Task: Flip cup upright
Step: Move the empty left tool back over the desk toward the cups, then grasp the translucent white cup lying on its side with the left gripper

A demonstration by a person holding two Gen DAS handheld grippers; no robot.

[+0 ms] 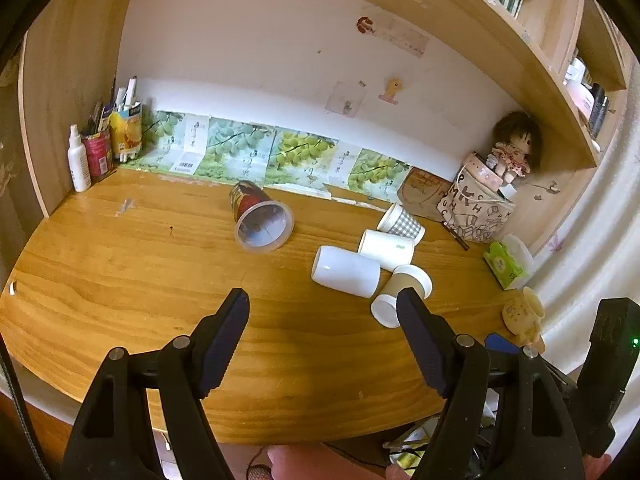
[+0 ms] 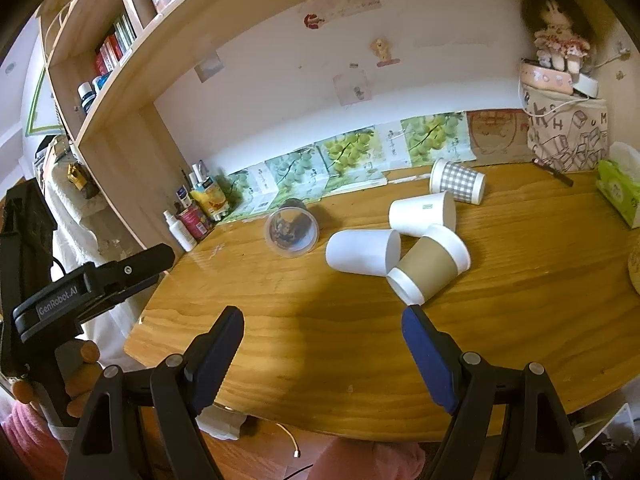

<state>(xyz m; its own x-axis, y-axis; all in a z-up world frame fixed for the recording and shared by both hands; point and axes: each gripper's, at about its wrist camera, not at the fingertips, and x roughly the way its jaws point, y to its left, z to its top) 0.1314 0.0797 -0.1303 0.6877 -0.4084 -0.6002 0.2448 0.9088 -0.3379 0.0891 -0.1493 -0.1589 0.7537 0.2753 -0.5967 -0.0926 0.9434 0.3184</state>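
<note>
Left wrist view: left gripper (image 1: pixel 322 300) with jaws spread wide, nothing between them, over the near part of the wooden desk (image 1: pixel 120 280). Five cups lie on their sides. The clear plastic cup (image 1: pixel 262 222) faces the camera. The right fingertip (image 1: pixel 412 304) hides part of the brown-sleeved cup (image 1: pixel 404 290). A cream mug (image 1: pixel 524 314) sits at the far right edge.

Right wrist view: right gripper (image 2: pixel 322 318) likewise wide apart, empty. Brown-sleeved cup (image 2: pixel 430 268) touches the plain white cup (image 2: pixel 362 258); the plastic cup's contents are unclear.
</note>
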